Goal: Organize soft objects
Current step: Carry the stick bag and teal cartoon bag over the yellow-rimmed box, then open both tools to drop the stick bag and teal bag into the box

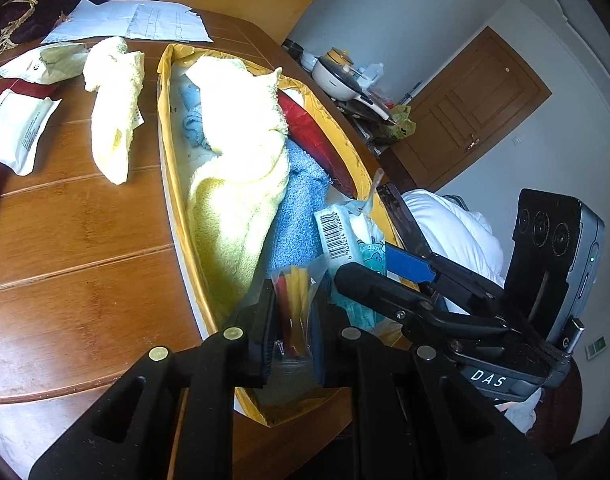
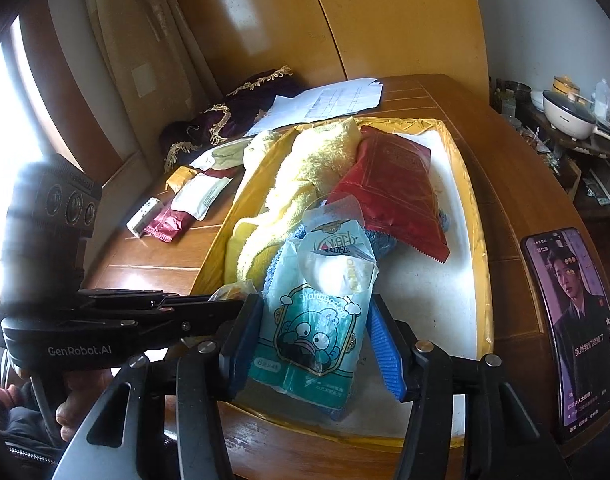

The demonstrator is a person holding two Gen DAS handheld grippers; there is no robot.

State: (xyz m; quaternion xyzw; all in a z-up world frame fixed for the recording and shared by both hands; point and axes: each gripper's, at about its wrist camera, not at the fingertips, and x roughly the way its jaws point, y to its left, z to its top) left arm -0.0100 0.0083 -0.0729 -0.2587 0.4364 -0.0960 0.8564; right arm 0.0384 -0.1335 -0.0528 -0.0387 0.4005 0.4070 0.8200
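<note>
Over the near end of the yellow-lined tray (image 2: pixel 475 216) on the wooden surface (image 1: pixel 85 240), both tongs are busy. The left tongs (image 1: pixel 293 320) are clamped on a small clear packet (image 1: pixel 295 300) with red and yellow strips inside, held right at the tray's near corner. The right tongs (image 2: pixel 313 344) are closed around a teal tissue pack (image 2: pixel 317 320) with a cartoon face on it; the left pad is pressed on it, the blue right pad sits just beside it, so it looks gripped but kinda loosely.

Inside the tray there's a yellow towel (image 1: pixel 241 168) piled on a blue towel (image 1: pixel 301 208), with a red pouch (image 2: pixel 393 192) lying across them. Outside the tray, a second yellow cloth (image 1: pixel 113 108) sits on the surface next to some white and red sachets (image 1: pixel 13 128) and papers (image 1: pixel 133 20). A phone (image 2: pixel 577 328) is propped at the surface's right edge.
</note>
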